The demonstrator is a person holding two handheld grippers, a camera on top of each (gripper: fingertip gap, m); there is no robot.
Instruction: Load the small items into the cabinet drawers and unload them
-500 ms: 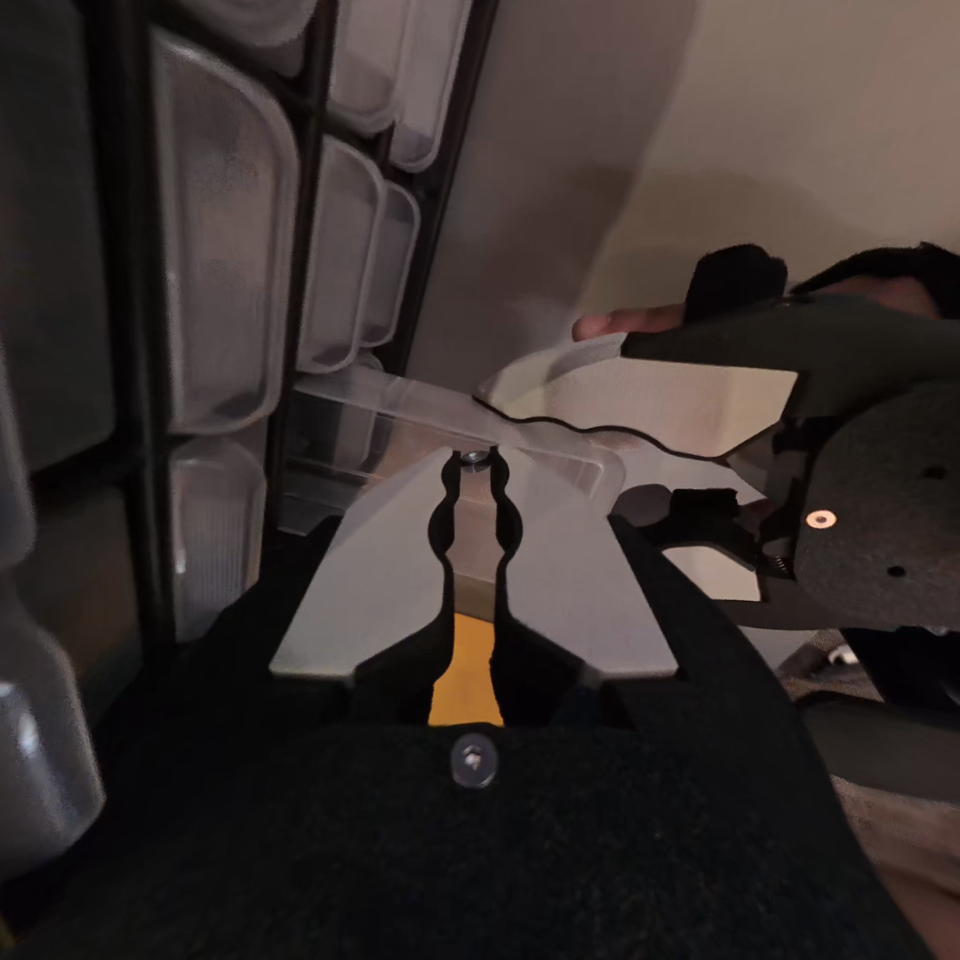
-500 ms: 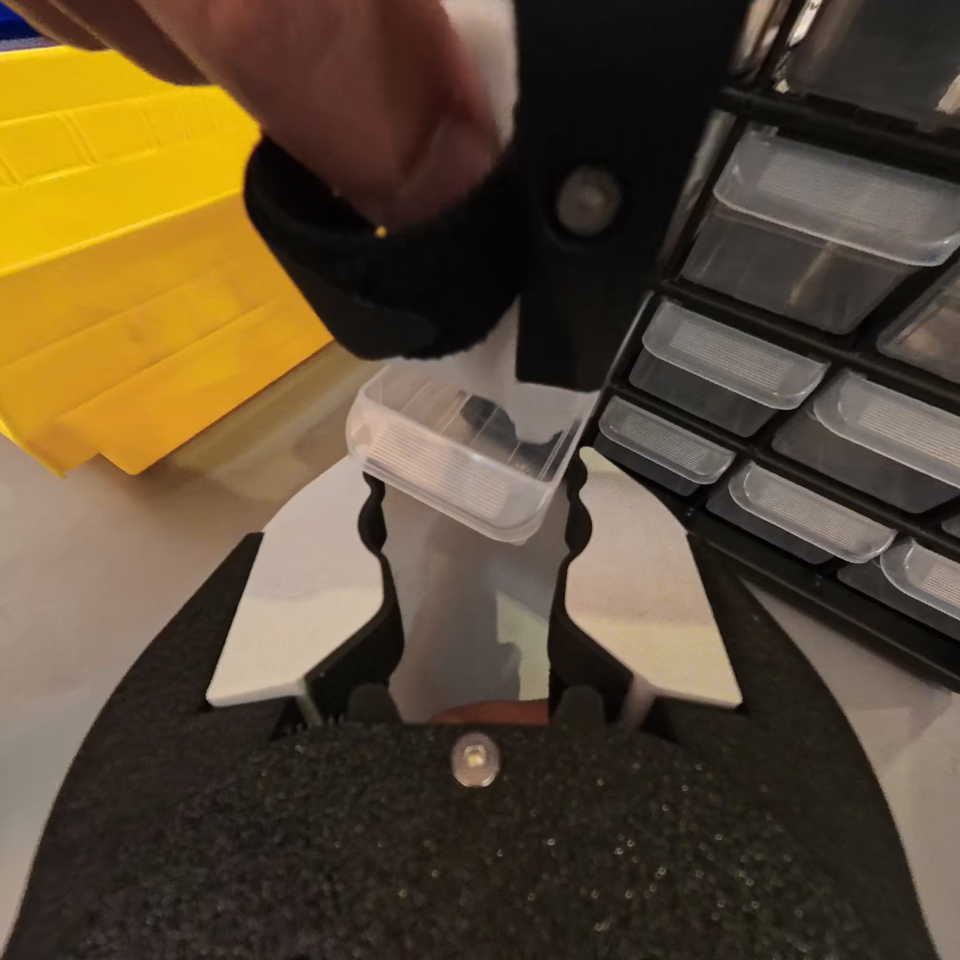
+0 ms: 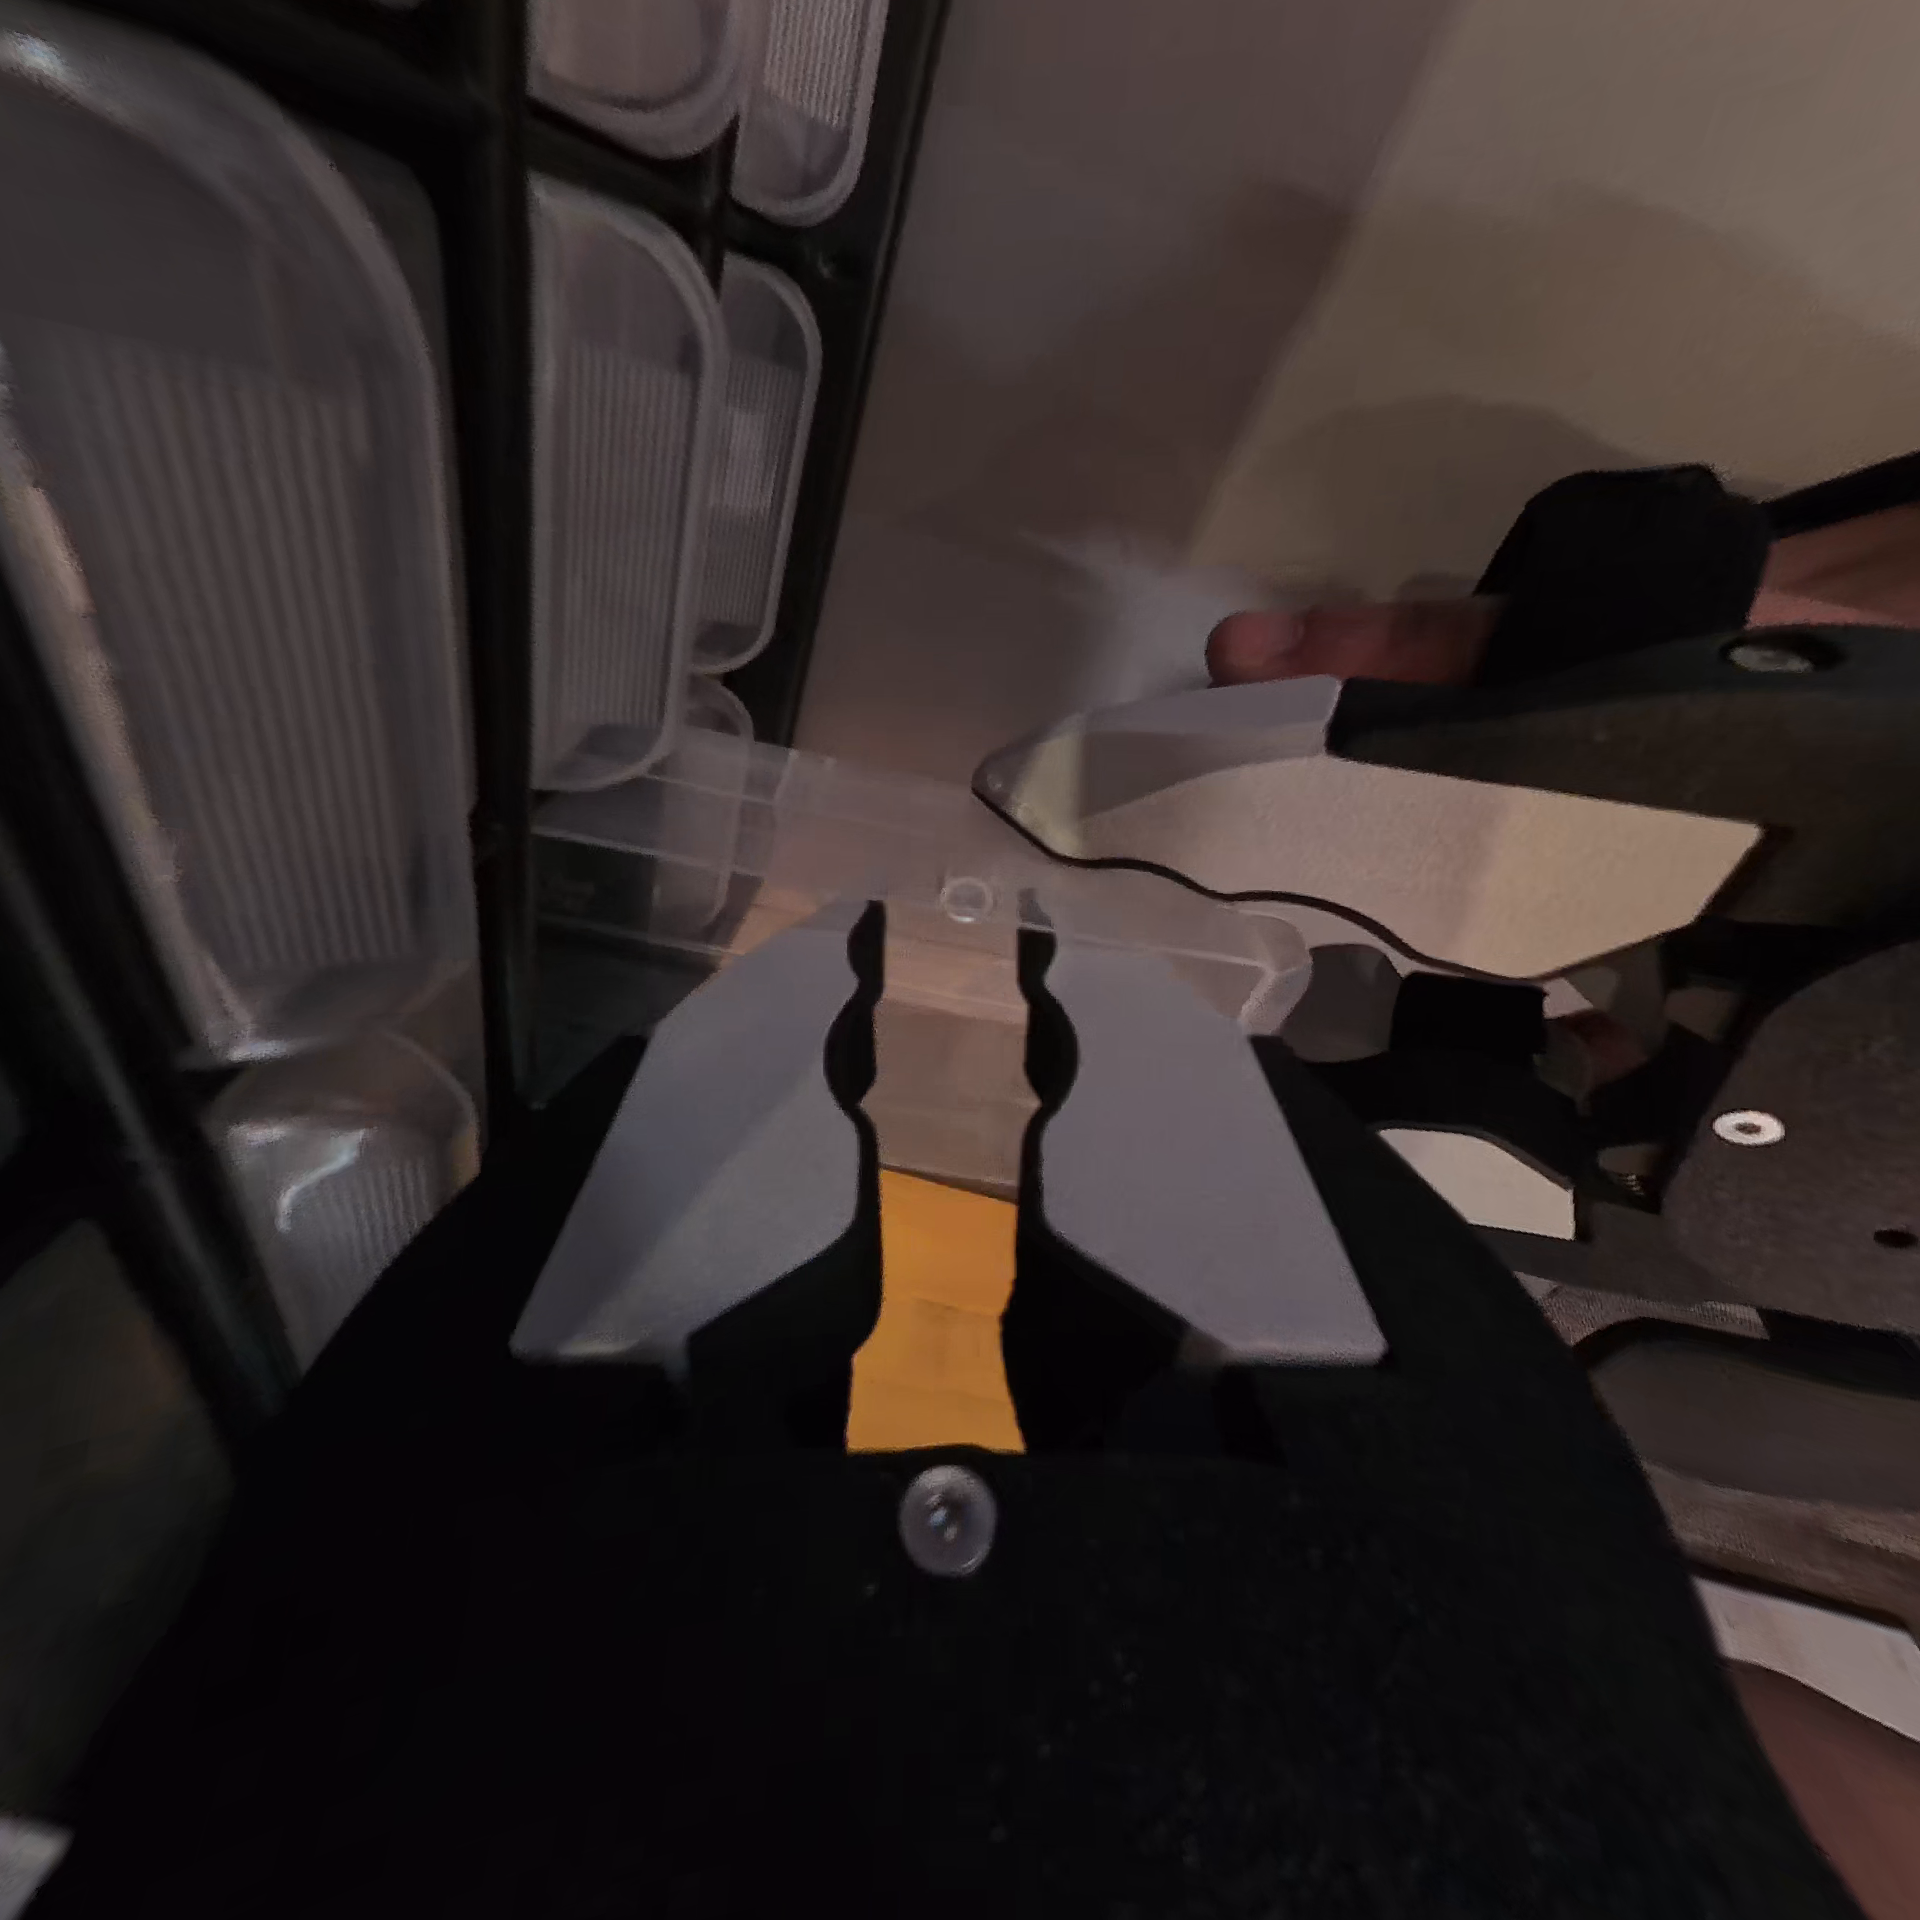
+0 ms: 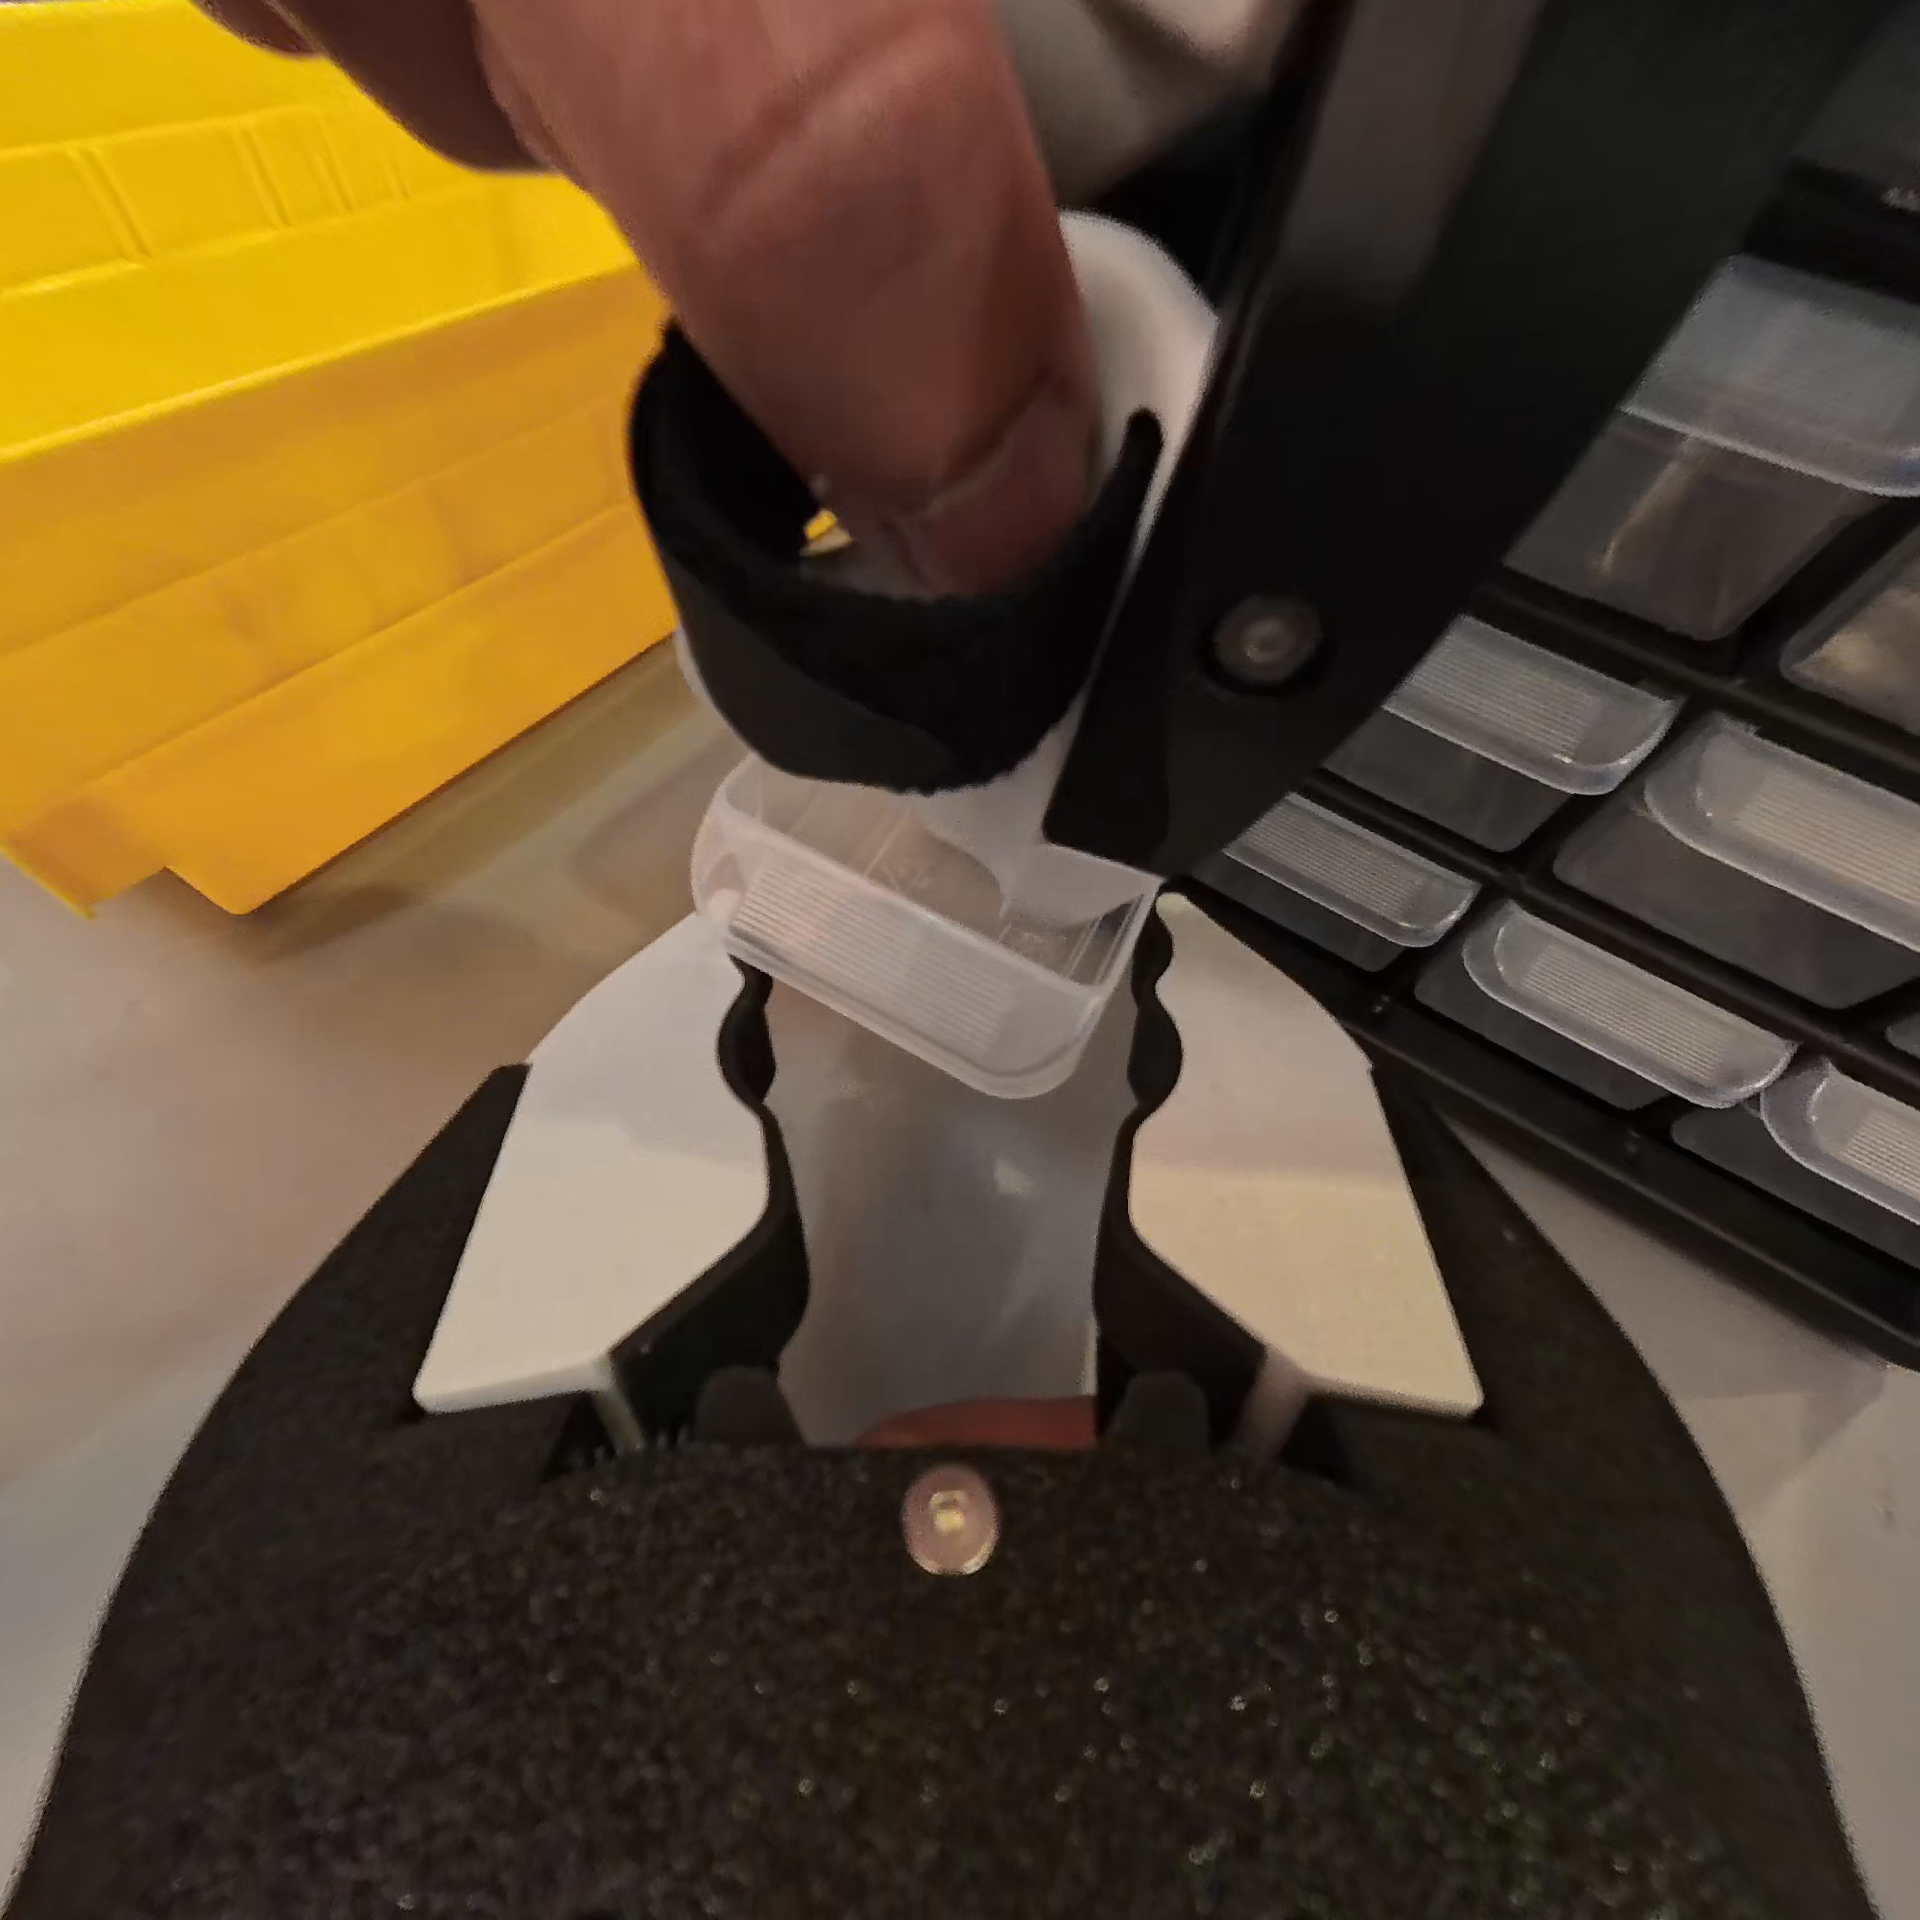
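yellow bin (image 4: 260,582), clear ribbed drawer (image 4: 914,966)

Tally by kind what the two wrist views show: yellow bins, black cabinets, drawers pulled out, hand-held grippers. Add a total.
yellow bin: 1
black cabinet: 1
pulled-out drawer: 1
hand-held gripper: 2, the left hand-held gripper and the right hand-held gripper
Total: 5

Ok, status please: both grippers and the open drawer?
Left gripper open, tips over the pulled-out drawer, small blurred ring at its tips. Right gripper straddles the drawer front; grip unclear. Both grippers crowd the same drawer.
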